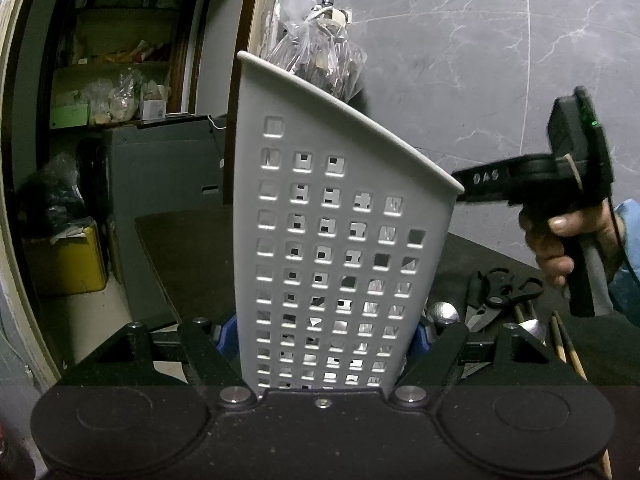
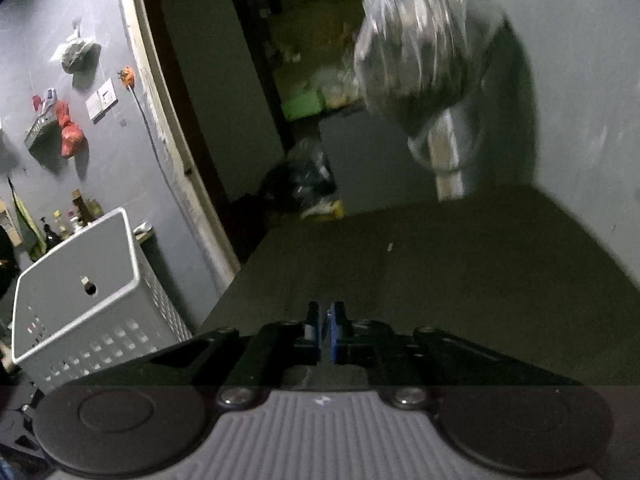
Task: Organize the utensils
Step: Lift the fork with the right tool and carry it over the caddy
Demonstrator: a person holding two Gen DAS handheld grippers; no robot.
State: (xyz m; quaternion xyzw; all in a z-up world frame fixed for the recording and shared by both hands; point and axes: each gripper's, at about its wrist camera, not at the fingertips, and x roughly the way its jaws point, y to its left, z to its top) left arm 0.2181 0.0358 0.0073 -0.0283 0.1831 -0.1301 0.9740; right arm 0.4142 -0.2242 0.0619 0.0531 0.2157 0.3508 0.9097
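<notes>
Your left gripper point(image 1: 326, 336) clamps the grey perforated utensil holder point(image 1: 336, 216), tilted over the dark table point(image 1: 180, 248). Your right gripper point(image 2: 325, 334) is closed on nothing above the table. Scissors point(image 1: 500, 300), spoons point(image 1: 444, 314) and chopsticks point(image 1: 566, 344) lie just right of the holder.

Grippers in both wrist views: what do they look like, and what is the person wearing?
Both are black handheld units with linkage arms, silver bolts and two round discs at the base. The left gripper has blue pads. The right gripper has blue pads too and a grey ribbed panel; from the left view it shows a pistol handle, white lettering and a green light. A blue sleeve covers the right wrist.
</notes>
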